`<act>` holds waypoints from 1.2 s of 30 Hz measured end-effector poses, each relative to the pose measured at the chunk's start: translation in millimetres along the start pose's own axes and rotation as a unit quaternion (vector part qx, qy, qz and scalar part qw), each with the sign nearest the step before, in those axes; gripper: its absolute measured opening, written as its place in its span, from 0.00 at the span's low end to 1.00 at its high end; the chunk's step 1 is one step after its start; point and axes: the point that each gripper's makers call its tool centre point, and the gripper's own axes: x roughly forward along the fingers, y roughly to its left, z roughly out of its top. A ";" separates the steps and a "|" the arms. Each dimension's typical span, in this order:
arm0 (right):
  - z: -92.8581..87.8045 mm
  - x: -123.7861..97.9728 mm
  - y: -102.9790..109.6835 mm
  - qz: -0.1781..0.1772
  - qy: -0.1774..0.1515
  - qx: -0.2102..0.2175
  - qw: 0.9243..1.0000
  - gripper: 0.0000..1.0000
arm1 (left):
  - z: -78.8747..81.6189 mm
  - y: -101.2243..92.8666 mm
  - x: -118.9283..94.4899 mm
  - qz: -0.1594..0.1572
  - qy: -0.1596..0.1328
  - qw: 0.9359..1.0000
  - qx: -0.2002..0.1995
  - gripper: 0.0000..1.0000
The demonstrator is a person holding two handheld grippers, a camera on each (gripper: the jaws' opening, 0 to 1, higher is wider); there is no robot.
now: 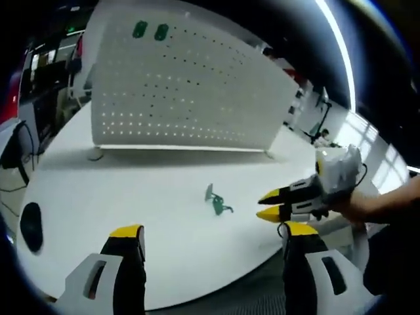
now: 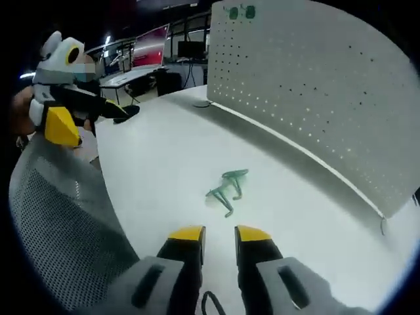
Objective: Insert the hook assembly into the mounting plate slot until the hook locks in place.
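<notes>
Hook (image 1: pixel 217 201) shape blurry; left gripper (image 1: pixel 213 231) wide, right gripper (image 2: pixel 220 232) narrow, both empty.

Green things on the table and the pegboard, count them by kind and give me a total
Green hooks lying on the table: 1
Green pieces mounted at the top of the pegboard: 2
Total: 3
</notes>
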 end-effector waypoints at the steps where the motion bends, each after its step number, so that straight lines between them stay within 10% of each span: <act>1: -0.6 5.1 -0.2 0.006 0.007 -0.003 1.000 0.14 | -0.5 -0.4 0.4 -0.002 0.001 1.000 -0.001 0.88; 9: 0.0 32.4 -4.9 0.019 0.041 -0.069 0.997 0.14 | -1.6 -3.5 0.7 -0.009 0.003 1.000 -0.003 0.88; 36: 7.9 62.7 -11.3 0.037 0.034 0.028 0.998 0.00 | -1.5 -2.1 0.9 -0.008 0.005 1.000 -0.005 0.86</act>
